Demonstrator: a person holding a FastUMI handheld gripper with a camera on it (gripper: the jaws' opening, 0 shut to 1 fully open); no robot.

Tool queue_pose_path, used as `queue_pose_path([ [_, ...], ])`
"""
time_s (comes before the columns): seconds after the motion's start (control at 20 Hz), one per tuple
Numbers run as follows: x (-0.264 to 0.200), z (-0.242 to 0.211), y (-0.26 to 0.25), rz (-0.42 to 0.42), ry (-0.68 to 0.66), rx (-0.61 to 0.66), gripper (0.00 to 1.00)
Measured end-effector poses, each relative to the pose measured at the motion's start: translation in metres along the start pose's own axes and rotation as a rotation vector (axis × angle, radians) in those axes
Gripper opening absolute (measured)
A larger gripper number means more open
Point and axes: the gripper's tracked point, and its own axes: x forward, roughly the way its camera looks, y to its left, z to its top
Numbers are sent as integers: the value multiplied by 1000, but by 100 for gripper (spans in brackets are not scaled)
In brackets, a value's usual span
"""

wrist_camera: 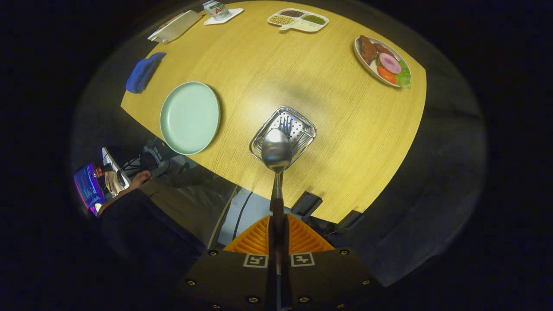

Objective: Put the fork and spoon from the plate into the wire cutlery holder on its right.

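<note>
**Spoon pinched by the handle, over the holder**

Your gripper [276, 224] is clamped on the spoon [276, 149] low on its handle. It looks stiff, light and slick, so hold firm. Its bowl hangs above the wire cutlery holder [302, 140], where the fork [285, 125] lies. The plate [190, 117] sits bare alongside.

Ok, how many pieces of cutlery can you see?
2. The spoon is clamped in the claw, above the holder; the fork stands inside the holder.
</note>
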Motion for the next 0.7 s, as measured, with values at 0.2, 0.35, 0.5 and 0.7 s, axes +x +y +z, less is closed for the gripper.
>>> queue_pose_path([
  [0.2, 18, 15, -7, 6, 72, -13, 5],
  [0.35, 30, 28, -12, -1, 105, -17, 4],
  [0.5, 35, 36, -14, 13, 127, -11, 5],
  [0.7, 38, 40, -15, 20, 137, 0, 6],
])
